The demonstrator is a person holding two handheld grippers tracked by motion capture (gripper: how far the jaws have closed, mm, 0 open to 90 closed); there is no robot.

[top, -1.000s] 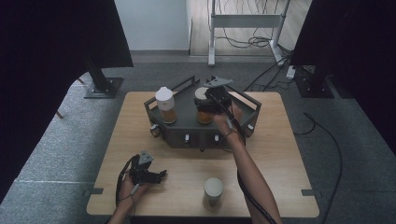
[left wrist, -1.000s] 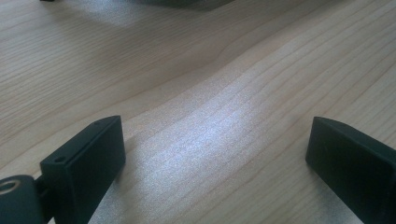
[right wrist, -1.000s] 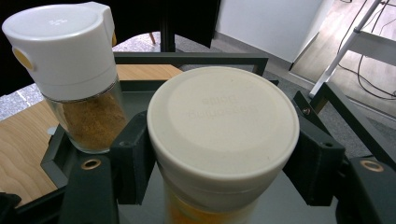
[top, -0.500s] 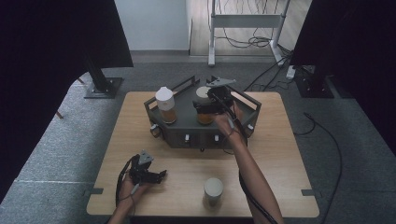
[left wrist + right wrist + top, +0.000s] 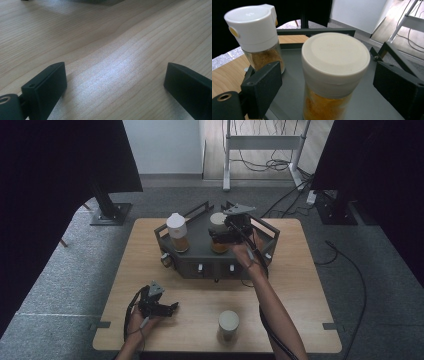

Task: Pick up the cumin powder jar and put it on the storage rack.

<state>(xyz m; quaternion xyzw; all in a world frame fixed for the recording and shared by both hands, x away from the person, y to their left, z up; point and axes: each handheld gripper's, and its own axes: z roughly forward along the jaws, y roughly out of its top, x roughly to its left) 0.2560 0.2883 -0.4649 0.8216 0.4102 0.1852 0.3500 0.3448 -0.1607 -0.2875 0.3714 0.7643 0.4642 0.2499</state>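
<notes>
Pale wood grain of the table (image 5: 120, 62) runs between the left tongs (image 5: 172, 307), jaws spread wide, empty. Nearby stands a cream-capped jar (image 5: 228, 324). Farther on, the dark angular metal rack (image 5: 200, 252) carries two spice jars: the right tongs (image 5: 328, 82) straddle the round-lidded jar (image 5: 334, 75) of orange powder, jaws apart, not touching. Beside it stands a flip-cap shaker (image 5: 255, 32).

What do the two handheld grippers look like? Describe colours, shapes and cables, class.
Both the left gripper and the right gripper are black, each with two blocky flat-faced jaws. Each carries a grey three-cornered plate on top, and a dark cable trails from each along the forearm.
</notes>
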